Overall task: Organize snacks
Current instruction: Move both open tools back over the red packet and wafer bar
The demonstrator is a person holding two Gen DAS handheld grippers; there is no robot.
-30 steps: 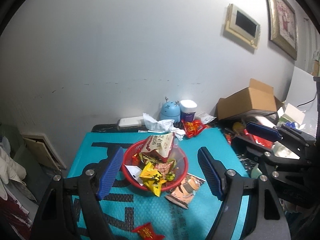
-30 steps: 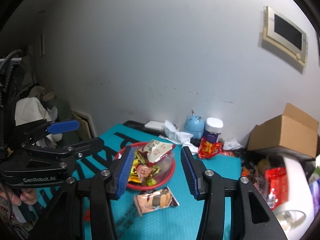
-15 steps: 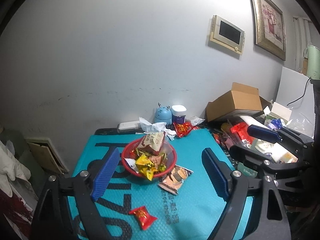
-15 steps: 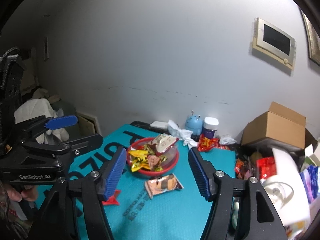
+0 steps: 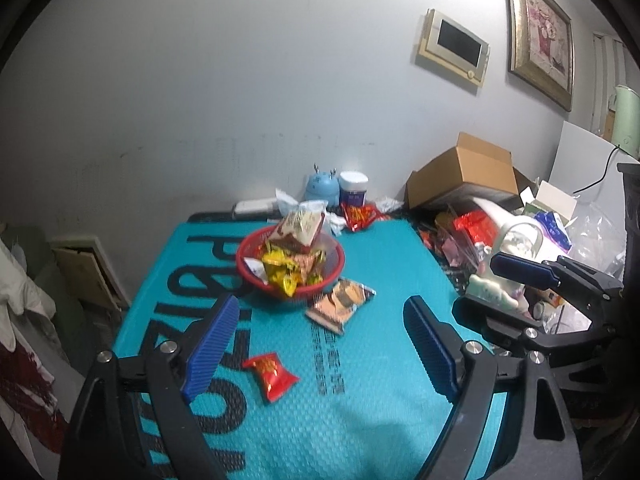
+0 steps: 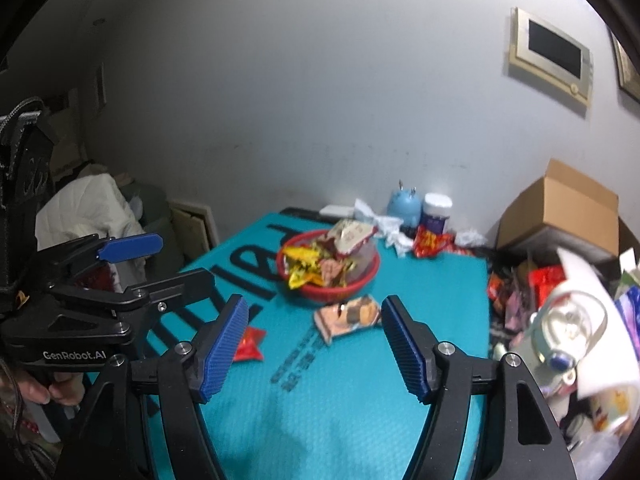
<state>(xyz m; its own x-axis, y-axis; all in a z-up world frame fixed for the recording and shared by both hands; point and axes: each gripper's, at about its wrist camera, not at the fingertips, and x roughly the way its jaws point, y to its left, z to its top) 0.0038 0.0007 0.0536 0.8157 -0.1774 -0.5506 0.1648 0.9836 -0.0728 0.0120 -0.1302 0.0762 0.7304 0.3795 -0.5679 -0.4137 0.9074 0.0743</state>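
**A:** What do you see from the left camera?

**B:** I see my left gripper (image 5: 320, 344) low in the frame. Its jaws are wide apart and nothing is between the blue pads. They hang above the teal mat (image 5: 360, 412) on the desk.

**A:** Where are the snacks?

**B:** Most sit in the red basket (image 5: 338, 270), a bit above the middle of the frame. A big white and red bag (image 5: 298, 228) lies on top of the pile, with yellow packets (image 5: 280, 270) under it. Just beside the basket, at its lower right, a biscuit pack (image 5: 340, 304) lies flat on the mat. A small red candy (image 5: 272, 372) lies alone lower down, near my left pad.

**A:** And the right camera?

**B:** My right gripper (image 6: 314, 344) is low in the frame too. Its jaws have just been opening, and they are apart with nothing held. The biscuit pack (image 6: 348, 316) shows between the pads, farther off on the mat. The red candy (image 6: 250, 344) peeks out from behind the left pad. The basket (image 6: 328, 284) is above them, near the middle.

**A:** Anything else?

**B:** A blue toy (image 5: 320, 186) and a white-capped jar (image 5: 353, 188) stand by the wall behind the basket. A cardboard box (image 5: 464, 174) sits at the right over a messy heap. At the left edge of the right camera I see the other gripper and fingers (image 6: 40, 390) of a hand on its handle.
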